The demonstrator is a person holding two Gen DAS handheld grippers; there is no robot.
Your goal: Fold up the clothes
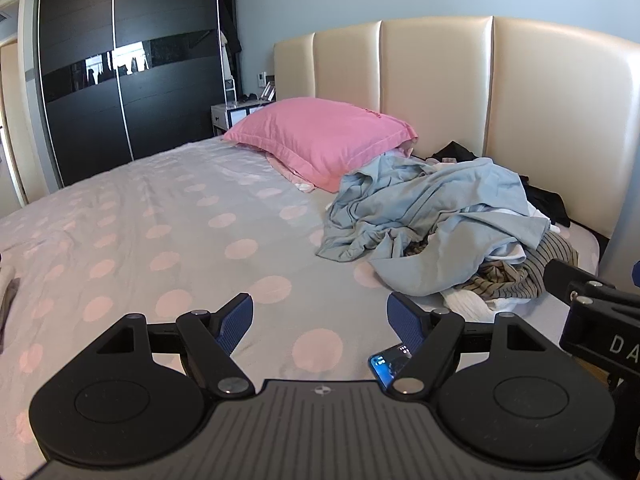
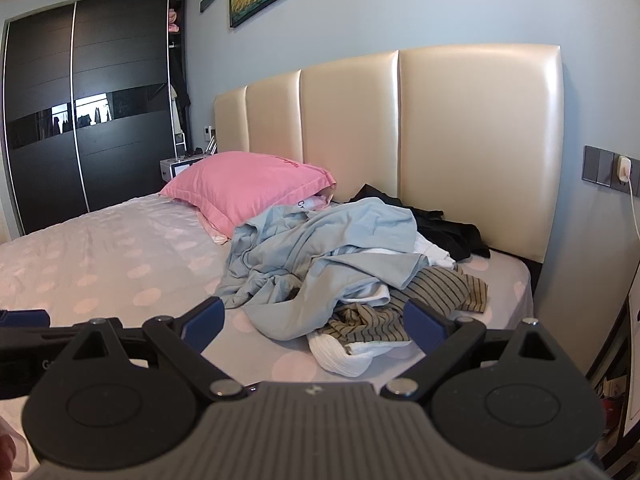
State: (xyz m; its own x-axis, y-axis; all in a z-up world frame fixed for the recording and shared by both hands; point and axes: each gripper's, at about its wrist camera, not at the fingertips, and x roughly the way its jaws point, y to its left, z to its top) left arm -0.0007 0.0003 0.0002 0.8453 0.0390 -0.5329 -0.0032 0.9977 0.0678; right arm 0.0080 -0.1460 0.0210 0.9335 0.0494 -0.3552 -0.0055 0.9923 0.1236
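A heap of unfolded clothes lies on the bed near the headboard. On top is a crumpled light blue garment. Beneath it are a striped olive garment, a white piece and dark clothes at the back. My left gripper hovers open over bare sheet, left of the heap. My right gripper stands open just short of the heap's near edge, nothing between its fingers. Part of the right gripper shows at the edge of the left wrist view.
The bed has a grey sheet with pink dots. A pink pillow lies by the cream headboard. A phone lies on the sheet under my left gripper. A folded cloth sits at the far left. A dark wardrobe stands beyond.
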